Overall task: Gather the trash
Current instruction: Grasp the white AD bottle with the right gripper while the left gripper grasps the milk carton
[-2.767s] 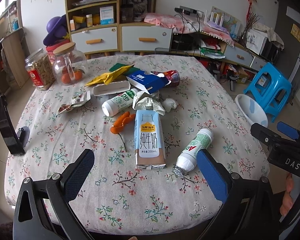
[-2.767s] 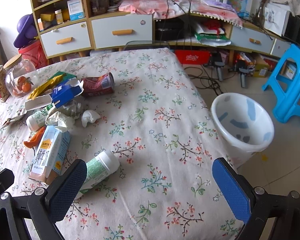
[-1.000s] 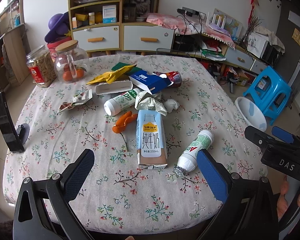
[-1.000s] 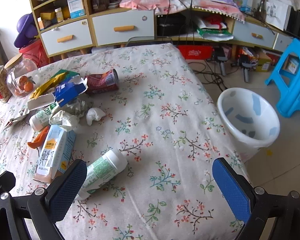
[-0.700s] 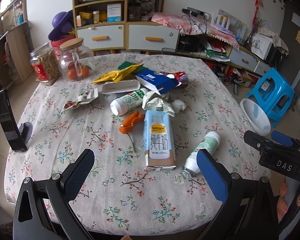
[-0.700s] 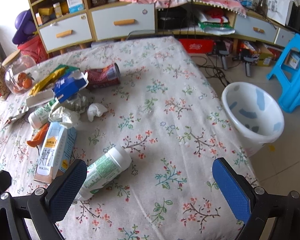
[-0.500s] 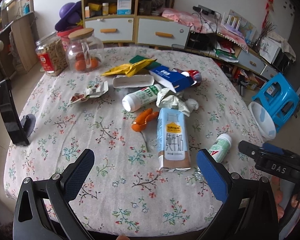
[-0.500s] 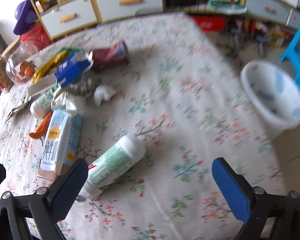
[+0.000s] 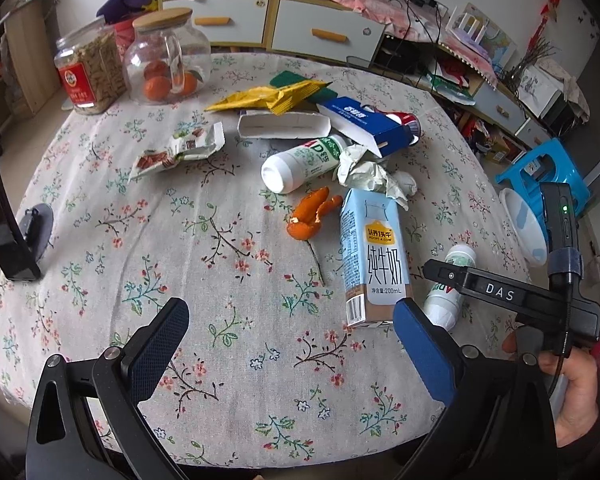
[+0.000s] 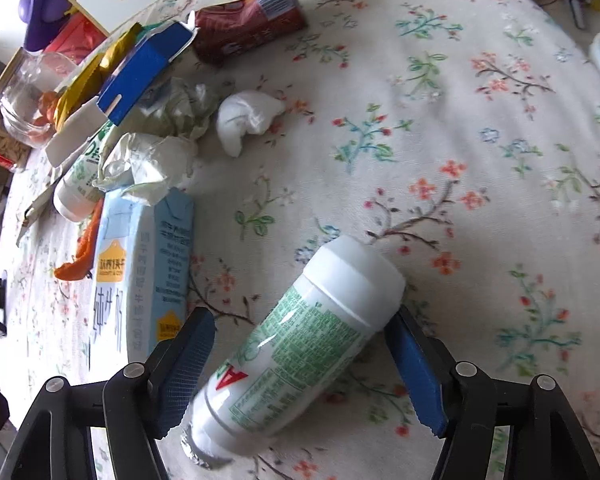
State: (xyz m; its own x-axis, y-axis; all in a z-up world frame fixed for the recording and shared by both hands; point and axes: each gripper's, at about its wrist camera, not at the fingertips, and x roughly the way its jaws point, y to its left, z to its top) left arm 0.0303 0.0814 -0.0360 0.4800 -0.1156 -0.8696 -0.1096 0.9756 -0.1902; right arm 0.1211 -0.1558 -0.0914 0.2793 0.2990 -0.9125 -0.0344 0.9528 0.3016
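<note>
Right gripper (image 10: 300, 368) spread wide around white bottle (image 10: 300, 356) lying on tablecloth (image 10: 480, 160), left gripper (image 9: 288, 340) wide, empty, beside milk carton (image 9: 374, 256).

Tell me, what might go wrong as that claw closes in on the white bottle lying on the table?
The white bottle lies slanted between the open fingers of the right gripper, not square to them, so it may twist or squirt out when squeezed. It is round and could roll toward the nearby table edge. Its torn foil mouth points at the gripper, so leftover liquid might drip. The milk carton lies close beside the left finger and could get nudged.
</note>
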